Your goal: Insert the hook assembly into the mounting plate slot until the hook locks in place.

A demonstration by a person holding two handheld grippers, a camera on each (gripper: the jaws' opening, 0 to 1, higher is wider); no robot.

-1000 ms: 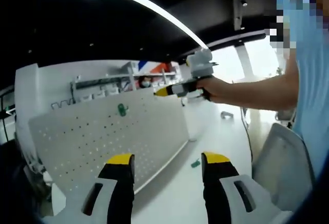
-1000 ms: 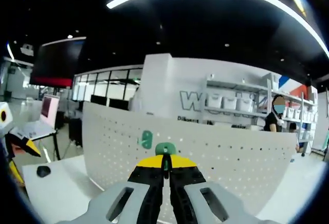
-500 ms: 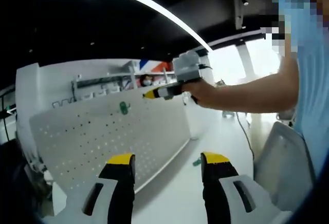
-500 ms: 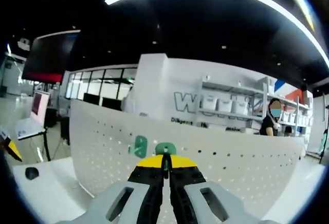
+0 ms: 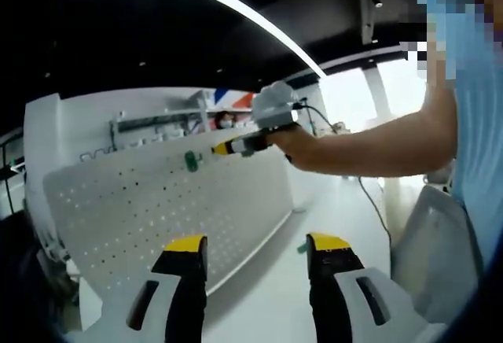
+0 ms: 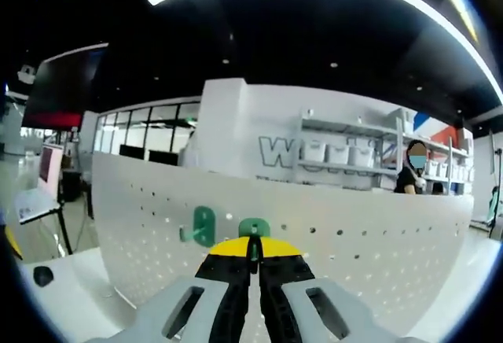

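The white perforated mounting plate (image 5: pixel 149 201) stands upright on the white table, with one green hook (image 5: pixel 191 160) mounted near its top edge. In the left gripper view my right gripper (image 5: pixel 218 149) comes in from the right in a person's hand, its yellow tips just right of that mounted hook. The right gripper view looks along my right gripper (image 6: pixel 253 244), shut on a second green hook (image 6: pixel 254 227) held close to the mounting plate (image 6: pixel 361 241), beside the mounted green hook (image 6: pixel 203 226). My left gripper (image 5: pixel 257 245) hangs open over the table in front of the plate, holding nothing.
A small green piece (image 5: pixel 300 247) lies on the table (image 5: pixel 267 304) near the plate's right end. A white chair (image 5: pixel 424 241) stands at the right. Behind the plate are shelves with bins (image 6: pixel 346 154) and a person (image 6: pixel 415 171). A dark small object (image 6: pixel 43 274) lies on the table at the left.
My right gripper, with the green hook in it, has moved left along the plate's top and closer to the mounted hook. My left gripper has stayed put.
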